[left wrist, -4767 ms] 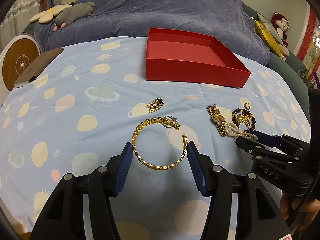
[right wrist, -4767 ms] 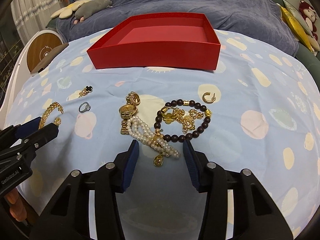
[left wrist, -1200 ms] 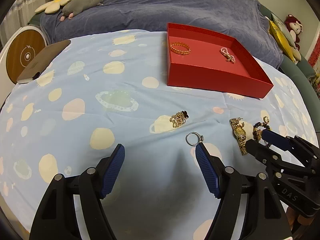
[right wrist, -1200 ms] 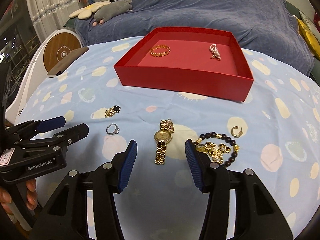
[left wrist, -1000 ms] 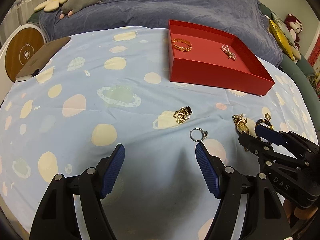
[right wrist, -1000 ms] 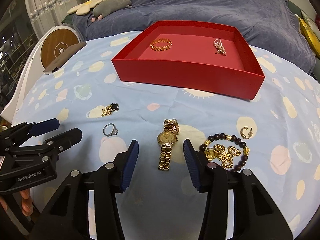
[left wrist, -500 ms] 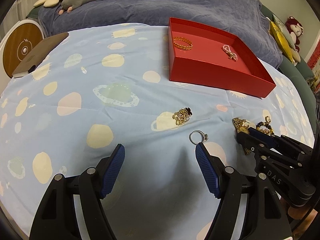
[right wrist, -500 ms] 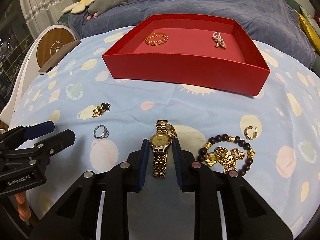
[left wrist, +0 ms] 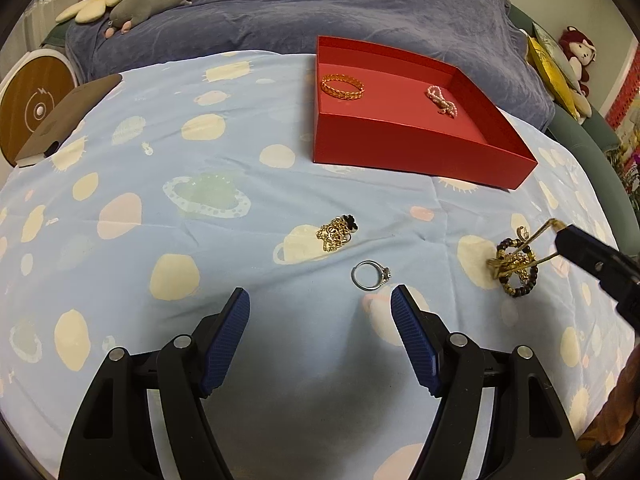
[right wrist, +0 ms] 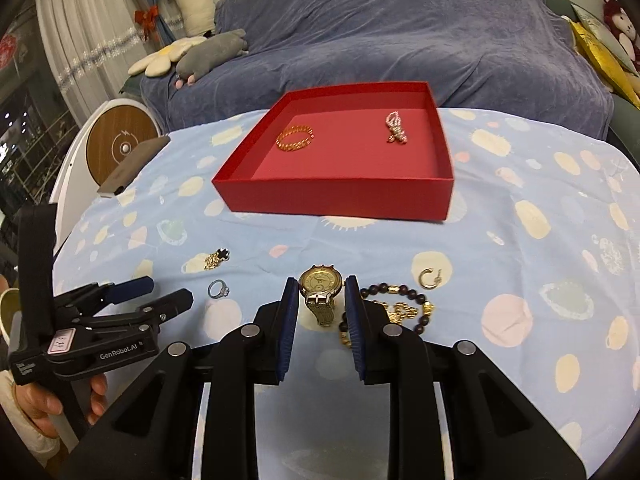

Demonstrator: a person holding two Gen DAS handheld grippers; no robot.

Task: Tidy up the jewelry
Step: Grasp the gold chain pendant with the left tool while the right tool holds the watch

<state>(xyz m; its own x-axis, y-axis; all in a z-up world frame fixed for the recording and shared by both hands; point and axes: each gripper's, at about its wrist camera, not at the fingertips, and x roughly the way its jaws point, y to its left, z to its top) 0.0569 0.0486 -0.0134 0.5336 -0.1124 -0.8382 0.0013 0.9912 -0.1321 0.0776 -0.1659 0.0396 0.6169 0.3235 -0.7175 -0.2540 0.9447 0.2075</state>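
The right gripper (right wrist: 321, 294) is closed on the gold wristwatch (right wrist: 321, 285): the two blue pads press against opposite sides of the watch, with the round dial at the fingertips and the link bracelet hanging down between the fingers. In the left wrist view the watch hangs from the right gripper's tip, raised above the tablecloth (left wrist: 168, 184), with its bracelet trailing toward the dark bead bracelet (left wrist: 516, 268). That bead bracelet, tangled with a gold chain, lies on the cloth just to the right of the right gripper. A gold hoop earring (right wrist: 430, 279) lies near it, farther from the camera. The left gripper (left wrist: 320, 304) hovers low over the cloth with its fingers spread wide and nothing between them. The silver ring (left wrist: 370, 275) lies just ahead of the gap, nearer the right finger. A gold chain with a black clover pendant (left wrist: 337, 231) lies beyond the ring. The red box (right wrist: 344, 200) sits farther back on the cloth. It holds a gold chain bangle (right wrist: 295, 138) on its left side and a pearl bracelet (right wrist: 395, 127) on its right side, well apart.
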